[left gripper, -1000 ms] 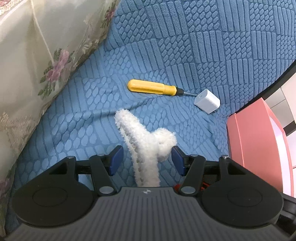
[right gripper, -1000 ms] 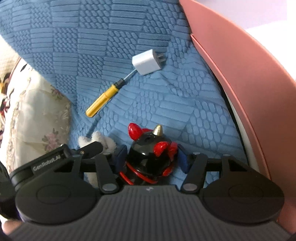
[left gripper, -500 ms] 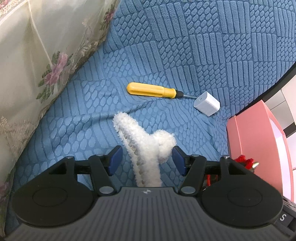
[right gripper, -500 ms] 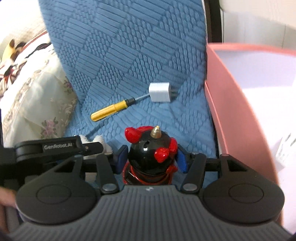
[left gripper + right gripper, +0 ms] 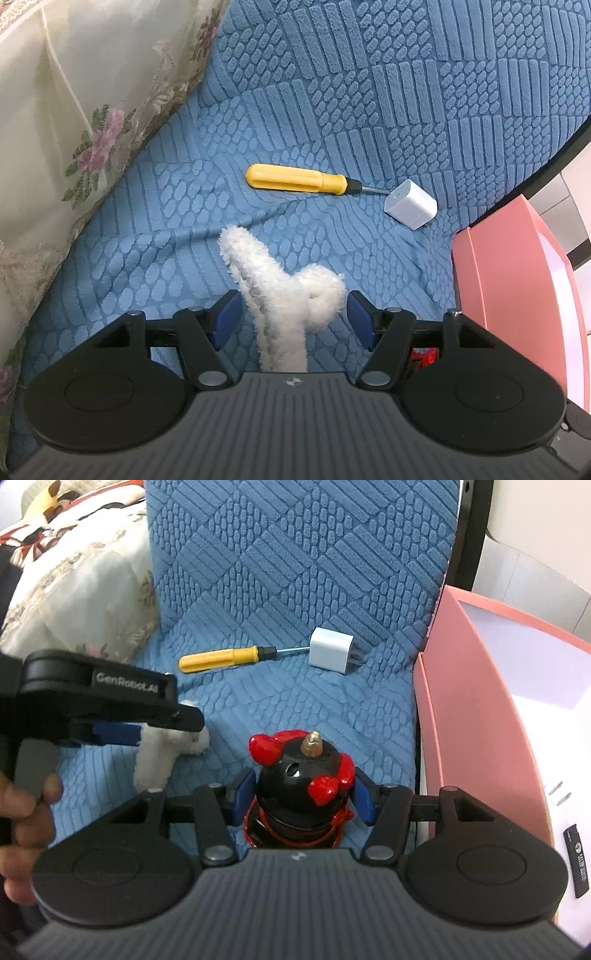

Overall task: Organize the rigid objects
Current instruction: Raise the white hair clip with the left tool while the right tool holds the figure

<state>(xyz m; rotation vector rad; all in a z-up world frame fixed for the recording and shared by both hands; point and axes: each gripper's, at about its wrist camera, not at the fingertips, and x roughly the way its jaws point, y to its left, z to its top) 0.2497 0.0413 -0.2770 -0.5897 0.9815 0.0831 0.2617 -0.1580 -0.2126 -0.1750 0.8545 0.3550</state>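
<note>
- The black-and-red figurine is clamped between the blue pads of the right gripper, above the blue textured cover, beside the pink box.
- The left gripper is spread wide around the white fluffy item; contact with the pads cannot be determined.
- The yellow screwdriver and white charger are laid on the cover, tip meeting charger.

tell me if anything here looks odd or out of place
The white fuzzy item between the left tool's open jaws looks soft, odd in a rigid-object sort. The screwdriver tip touches or slips under the white charger. The blue cover is wrinkled nearby.
</note>
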